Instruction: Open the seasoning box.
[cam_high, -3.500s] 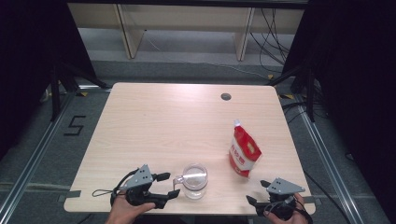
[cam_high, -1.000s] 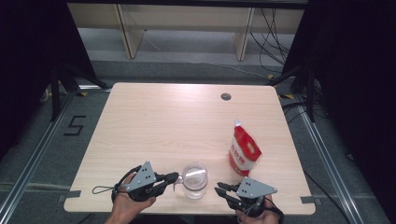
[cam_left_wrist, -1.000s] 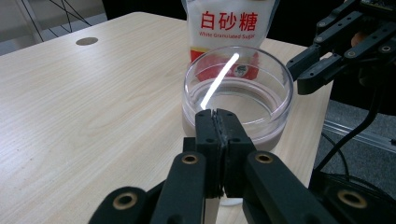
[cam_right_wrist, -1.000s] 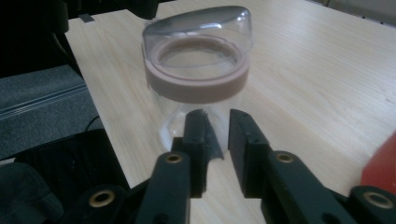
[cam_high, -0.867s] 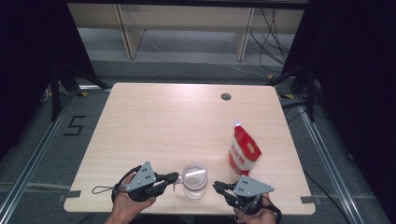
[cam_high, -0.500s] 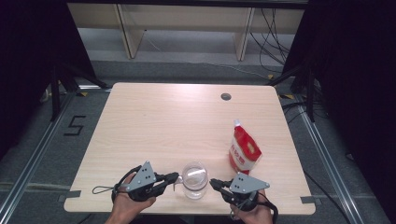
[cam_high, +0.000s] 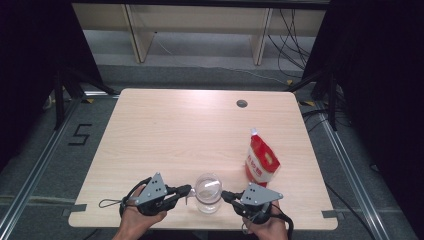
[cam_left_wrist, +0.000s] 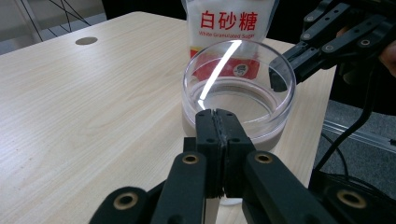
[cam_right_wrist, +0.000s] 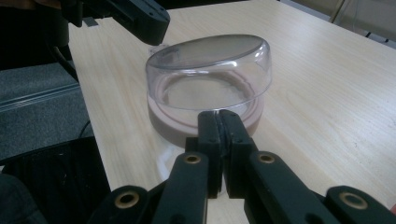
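A clear round jar (cam_high: 208, 192) with a pinkish band low on its wall stands near the table's front edge. My left gripper (cam_high: 188, 190) is shut, its tips right at the jar's left side. My right gripper (cam_high: 223, 194) is also shut, its tips at the jar's right side. In the left gripper view the joined jaws (cam_left_wrist: 217, 115) meet the jar (cam_left_wrist: 238, 93), with the right gripper (cam_left_wrist: 280, 77) beyond it. In the right gripper view the shut jaws (cam_right_wrist: 218, 115) touch the jar (cam_right_wrist: 210, 70), and the left gripper (cam_right_wrist: 144, 21) is at its far side.
A red and white bag of sugar (cam_high: 262, 161) stands just right of and behind the jar, also seen behind it as the sugar bag (cam_left_wrist: 229, 21). The wooden table (cam_high: 175, 130) has a cable hole (cam_high: 242, 103) near its back edge. Floor rails run along both sides.
My right gripper has moved left from the table's front right corner up to the jar. My left gripper has edged slightly right, closer to the jar.
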